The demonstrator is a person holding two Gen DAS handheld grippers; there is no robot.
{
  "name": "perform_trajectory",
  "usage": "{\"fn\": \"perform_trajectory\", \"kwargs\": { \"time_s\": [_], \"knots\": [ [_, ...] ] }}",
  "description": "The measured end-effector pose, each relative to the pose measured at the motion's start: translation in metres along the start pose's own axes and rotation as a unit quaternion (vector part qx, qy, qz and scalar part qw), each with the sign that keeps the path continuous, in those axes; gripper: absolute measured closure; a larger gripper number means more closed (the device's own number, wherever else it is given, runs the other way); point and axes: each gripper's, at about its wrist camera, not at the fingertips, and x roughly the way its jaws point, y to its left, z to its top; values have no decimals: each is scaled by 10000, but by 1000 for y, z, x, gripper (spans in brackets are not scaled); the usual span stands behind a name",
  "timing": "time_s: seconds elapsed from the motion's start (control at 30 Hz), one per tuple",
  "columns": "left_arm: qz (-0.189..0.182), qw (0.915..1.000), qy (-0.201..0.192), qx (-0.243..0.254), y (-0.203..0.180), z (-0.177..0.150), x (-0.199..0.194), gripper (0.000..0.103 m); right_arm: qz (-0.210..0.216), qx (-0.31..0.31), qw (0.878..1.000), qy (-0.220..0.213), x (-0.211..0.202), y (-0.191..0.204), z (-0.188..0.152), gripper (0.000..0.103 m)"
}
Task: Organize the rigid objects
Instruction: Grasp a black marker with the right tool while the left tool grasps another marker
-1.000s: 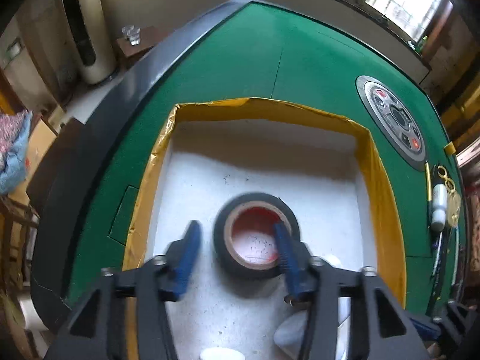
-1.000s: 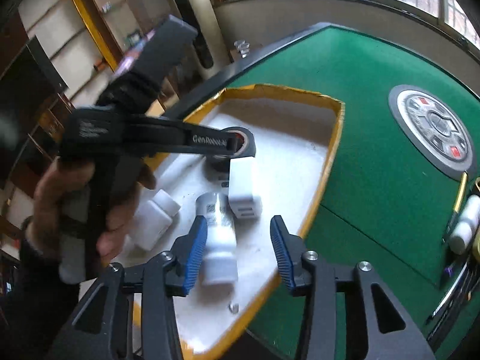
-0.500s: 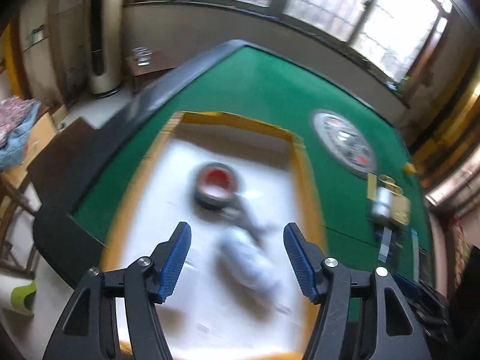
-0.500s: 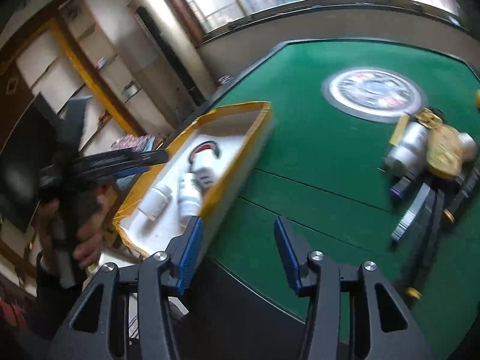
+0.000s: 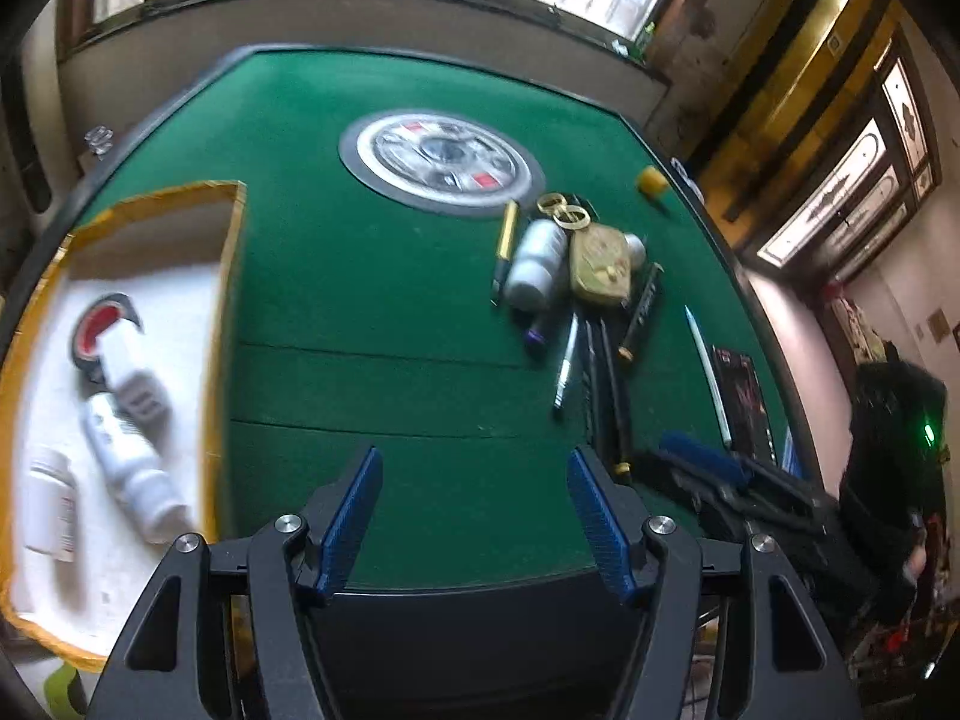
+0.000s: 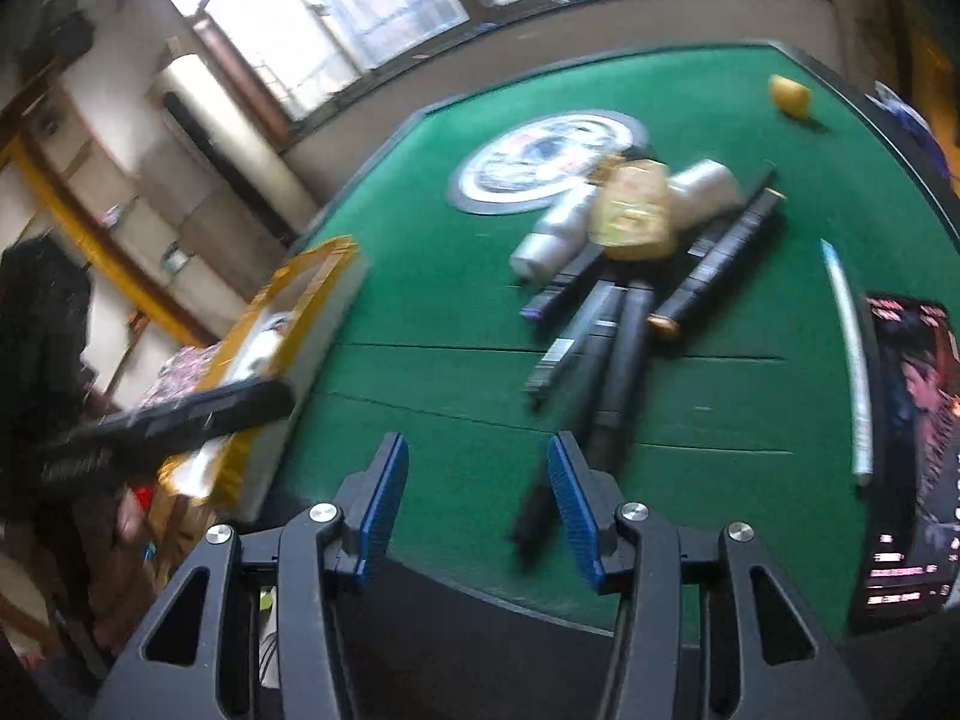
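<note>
Both grippers, left (image 5: 471,519) and right (image 6: 477,510), hang wide open and empty above the tabletop (image 5: 384,300), apparently between the filled tray (image 5: 225,324) and the unsorted pile (image 5: 570,276).

At the left of the frame a yellow-rimmed white tray (image 5: 231,276) holds a black tape roll (image 5: 99,330), a white charger (image 5: 135,381) and two lying white bottles (image 5: 129,468), while a silver bottle (image 5: 537,264), gold case (image 5: 600,267) and pens (image 5: 567,360) lie clustered right of centre on the green felt.
</note>
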Motion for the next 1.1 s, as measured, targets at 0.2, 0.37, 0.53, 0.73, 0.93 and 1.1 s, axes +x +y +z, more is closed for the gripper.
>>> {"fn": "perform_trajectory", "kwargs": {
  "time_s": [0.2,0.37,0.53,0.73,0.93,1.1],
  "knots": [
    [-5,9998,180,-11,-2,0,13,36,-283,349,9989,118,14,-28,13,67],
    [-33,9996,267,-20,0,0,20,36,-520,412,9975,250,26,-36,19,78],
    [-36,9994,350,59,-2,-2,27,36,-893,314,9947,394,42,-32,29,84],
    [102,9991,367,189,-10,-1,32,36,-1203,73,9914,501,54,-22,32,86],
    [182,9980,391,456,-27,-1,40,36,-1214,-196,9906,603,40,-22,11,88],
    [185,9967,458,644,-40,-2,48,36,-1005,-133,9928,634,29,-29,0,88]
  ]
}}
